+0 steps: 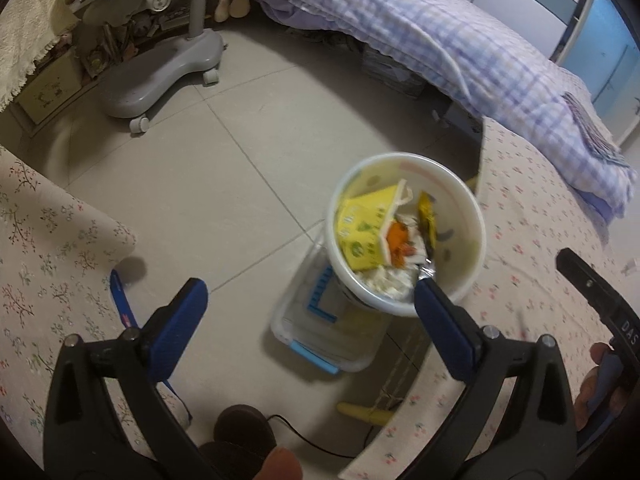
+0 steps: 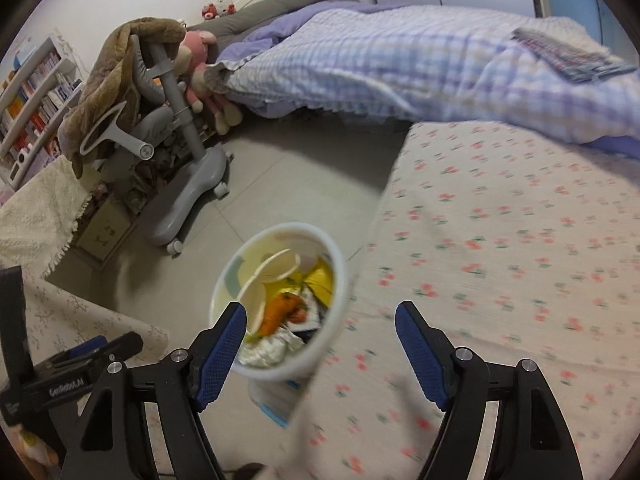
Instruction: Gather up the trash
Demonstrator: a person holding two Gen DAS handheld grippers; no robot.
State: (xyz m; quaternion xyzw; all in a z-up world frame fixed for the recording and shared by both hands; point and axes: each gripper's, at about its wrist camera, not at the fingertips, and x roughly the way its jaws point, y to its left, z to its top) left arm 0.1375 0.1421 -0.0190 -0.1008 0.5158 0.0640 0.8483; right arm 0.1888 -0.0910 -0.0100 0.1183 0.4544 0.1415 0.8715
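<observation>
Left wrist view: a white trash bucket stands upright on the tiled floor, its round mouth facing up, at the edge of a surface draped in floral cloth. Inside lies a yellow carton, tilted, its long axis running from upper right down to lower left, with an orange scrap, white crumpled paper and a dark yellow wrapper beside it. The left gripper hangs above with its blue-padded fingers spread wide and nothing between them; the right-hand fingertip overlaps the bucket's near rim, though contact cannot be judged. A clear plastic box sits on the floor just beside the bucket's base.

In the right wrist view the bucket appears blurred between the floor and the cloth-covered surface, an orange scrap and yellow packaging visible within. The right gripper is likewise wide open and empty, its left finger overlapping the bucket's near rim. Beyond stand a grey wheeled chair and a bed under a checked purple quilt.
</observation>
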